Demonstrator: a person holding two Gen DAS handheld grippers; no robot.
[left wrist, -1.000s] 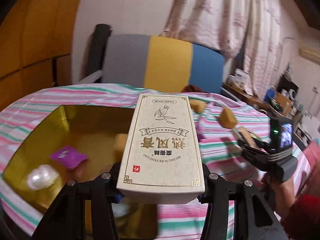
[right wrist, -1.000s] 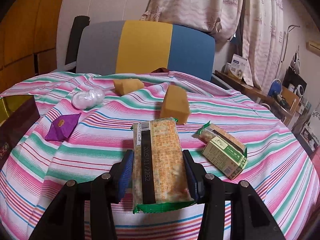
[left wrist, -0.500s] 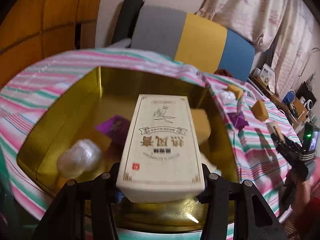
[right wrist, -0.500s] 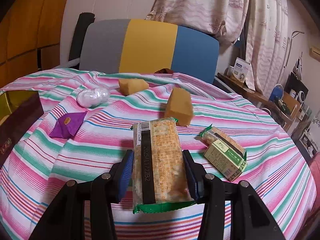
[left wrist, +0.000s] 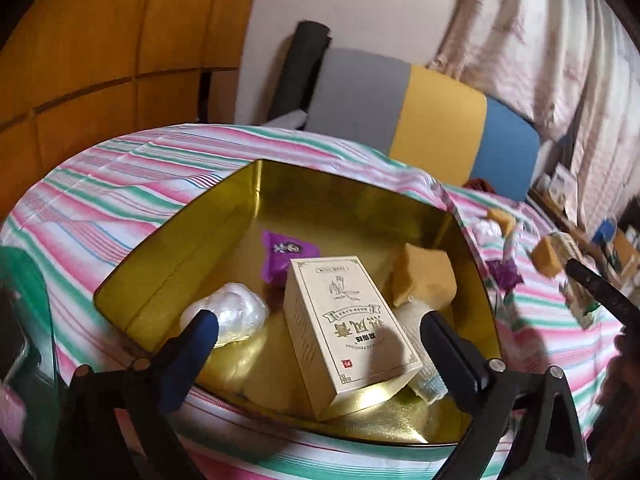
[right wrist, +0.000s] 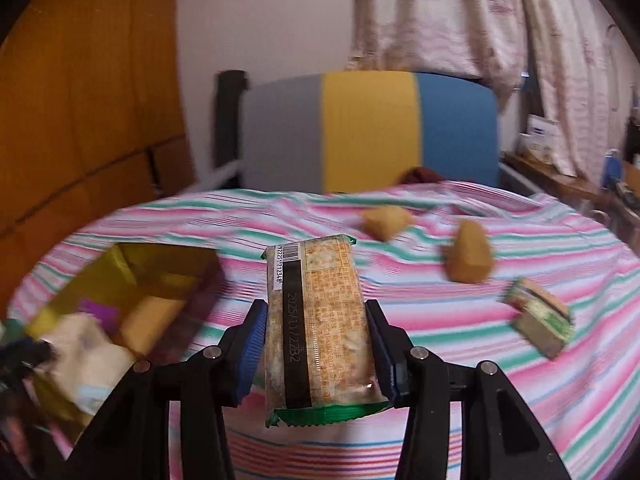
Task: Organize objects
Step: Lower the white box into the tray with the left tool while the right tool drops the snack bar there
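Left tongs (left wrist: 316,326) opening, the cream tea box (left wrist: 348,328) lying free between them at 12 o'clock in the gold tin (left wrist: 352,196). Right tongs (right wrist: 316,340) clamp a cracker packet (right wrist: 318,320).

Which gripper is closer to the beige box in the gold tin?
Left. The left gripper is opening right over the beige box, pads clear of it. The right gripper is off beside the gold tin, holding a cracker pack.

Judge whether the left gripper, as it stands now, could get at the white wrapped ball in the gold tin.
Probably yes. The left gripper is empty, its jaws opening wide above the gold tin. The white wrapped ball lies uncovered beside its left finger, and the cream box just beside it leaves that side free.
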